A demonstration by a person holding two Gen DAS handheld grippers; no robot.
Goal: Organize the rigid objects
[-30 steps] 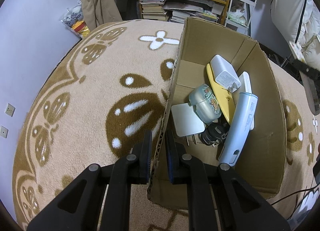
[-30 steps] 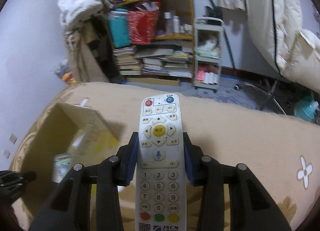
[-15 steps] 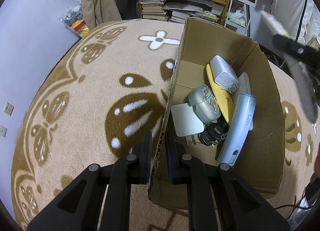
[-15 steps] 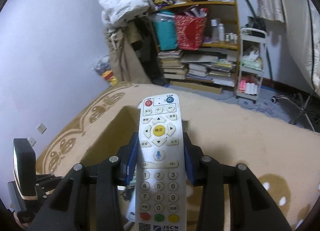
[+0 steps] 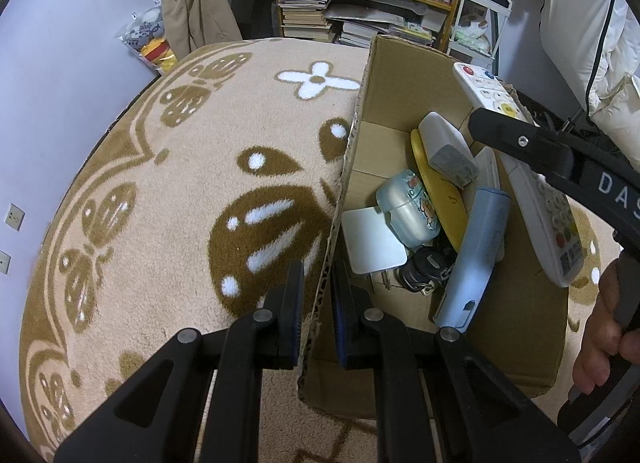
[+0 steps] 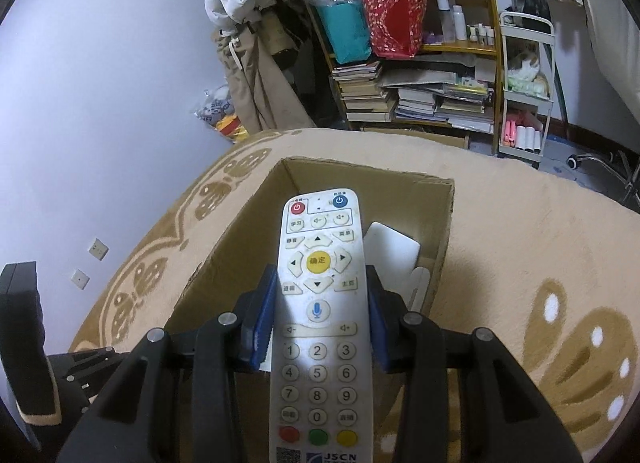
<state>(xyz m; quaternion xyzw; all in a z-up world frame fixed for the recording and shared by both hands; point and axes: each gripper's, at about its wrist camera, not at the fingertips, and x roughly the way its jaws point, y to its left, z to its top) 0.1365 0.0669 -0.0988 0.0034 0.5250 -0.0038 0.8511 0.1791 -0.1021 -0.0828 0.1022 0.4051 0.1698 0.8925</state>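
On the left, the left claw (image 5: 317, 295) is clenched on the near-left wall of the cardboard box (image 5: 404, 79), already holding several items, while to the right the right claw (image 6: 320, 303), grasping the remote (image 6: 320, 303), hovers over it, release seemingly left.

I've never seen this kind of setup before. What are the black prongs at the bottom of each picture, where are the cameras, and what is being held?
The prongs are two-finger grippers a person holds, one per hand; each carries a camera looking along its fingers. In the left view, the left gripper is shut on the wall of a cardboard box standing on a patterned blanket. The box holds a yellow plate, a blue tube and other small things. In the right view, the right gripper is clamped on a white remote above the box.
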